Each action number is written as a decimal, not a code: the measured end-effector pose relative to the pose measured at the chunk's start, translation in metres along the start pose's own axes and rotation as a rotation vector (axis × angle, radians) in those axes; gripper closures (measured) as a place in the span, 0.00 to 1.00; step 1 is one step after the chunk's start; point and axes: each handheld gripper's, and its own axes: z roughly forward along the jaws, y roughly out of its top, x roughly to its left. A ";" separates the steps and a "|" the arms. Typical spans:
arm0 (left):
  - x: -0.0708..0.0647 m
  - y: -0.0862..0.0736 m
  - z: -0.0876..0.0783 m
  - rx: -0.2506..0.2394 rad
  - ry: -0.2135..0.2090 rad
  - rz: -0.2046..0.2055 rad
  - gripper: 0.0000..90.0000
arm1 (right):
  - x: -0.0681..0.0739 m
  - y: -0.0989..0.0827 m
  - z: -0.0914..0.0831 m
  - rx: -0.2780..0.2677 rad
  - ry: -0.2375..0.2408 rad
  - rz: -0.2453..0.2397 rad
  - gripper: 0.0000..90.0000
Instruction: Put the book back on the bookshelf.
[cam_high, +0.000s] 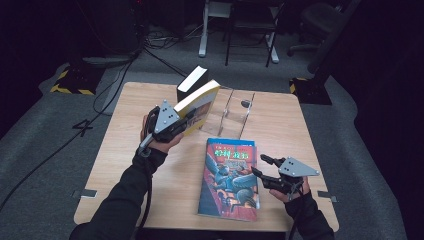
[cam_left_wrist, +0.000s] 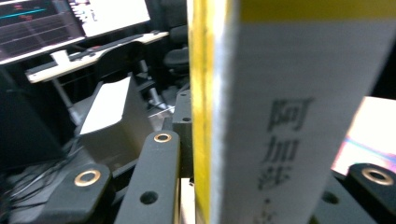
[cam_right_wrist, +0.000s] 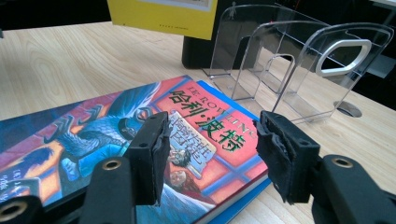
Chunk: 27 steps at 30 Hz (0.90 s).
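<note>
Fingers on the left gripper (cam_high: 186, 121) are clamped on a thick yellow book (cam_high: 199, 104), holding it up off the counter (cam_high: 125, 145) with the page edge tipped upward. From the left gripper view the yellow book (cam_left_wrist: 243, 112) sits right between the two black fingers (cam_left_wrist: 154, 182), its yellow cover against the near one and the white spine with dark printed characters running up past the other. Beyond those fingers, a black box (cam_high: 191, 82) with a white top stands at the far edge of the counter, and a clear plastic book stand (cam_high: 235, 112) is just past the book's far end, off to the side.

Right gripper (cam_high: 259, 166) fingers are apart, nothing pinched between them. They sit low at the edge of a colourful illustrated book (cam_high: 230, 177) lying flat on the counter, which rests on top of a blue book (cam_high: 223, 142) whose edge peeks out at the far end. In the right gripper view the illustrated book (cam_right_wrist: 140, 135) lies under and between the two padded fingers (cam_right_wrist: 152, 156), cover art and Chinese title facing up. Past the fingertips the clear stand (cam_right_wrist: 299, 60) has its dividers upright, and the yellow book (cam_right_wrist: 163, 14) hangs above, well clear of these fingers.
</note>
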 end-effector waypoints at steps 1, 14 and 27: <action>0.001 -0.001 0.002 0.004 0.019 -0.001 0.83 | 0.000 0.000 0.000 0.001 0.002 0.002 0.50; 0.016 -0.002 0.025 0.007 0.122 -0.085 0.83 | 0.002 -0.002 0.004 0.005 -0.015 0.001 0.51; 0.018 0.006 0.065 -0.008 0.155 -0.128 0.83 | 0.001 -0.005 0.005 0.005 -0.009 0.007 0.52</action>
